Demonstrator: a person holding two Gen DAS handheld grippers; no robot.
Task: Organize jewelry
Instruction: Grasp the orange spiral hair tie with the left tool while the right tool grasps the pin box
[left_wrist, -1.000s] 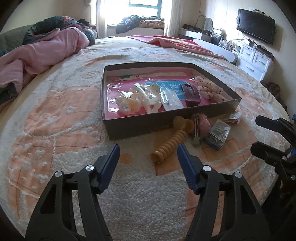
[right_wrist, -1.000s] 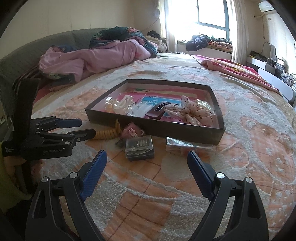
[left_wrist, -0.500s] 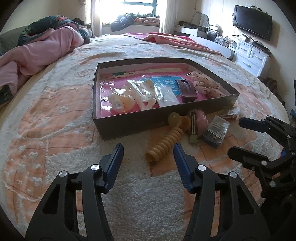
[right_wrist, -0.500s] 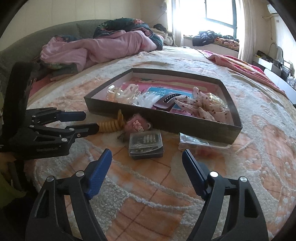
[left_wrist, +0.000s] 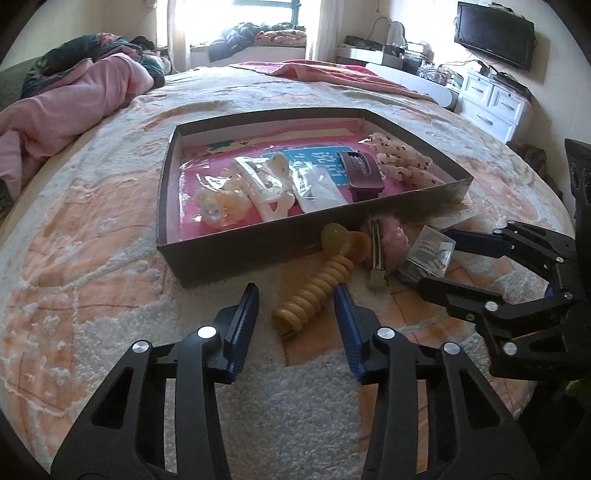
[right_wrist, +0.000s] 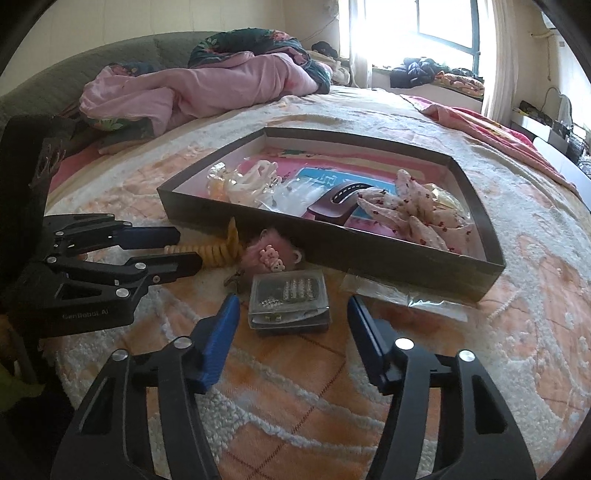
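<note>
Jaws of both grippers are spread and pinch nothing. On the left gripper (left_wrist: 295, 308) they sit either side of the near end of a yellow ribbed hair clip (left_wrist: 321, 282), which lies on the bed's bedspread (left_wrist: 92, 229) just in front of the shallow dark box (left_wrist: 258, 251). On the right gripper (right_wrist: 291, 317) they flank a small clear case (right_wrist: 290, 301) of tiny pieces. Between clip and case lie a fluffy pink hair clip (right_wrist: 271, 254) and a slim barrette (left_wrist: 377, 254); a clear packet (right_wrist: 399, 293) lies against the box wall. Inside the box are pale claw clips (left_wrist: 258, 184), a maroon clip (left_wrist: 360, 171) and a spotted scrunchie (right_wrist: 417, 210). Beyond lies a pink quilt (right_wrist: 192, 88).
</note>
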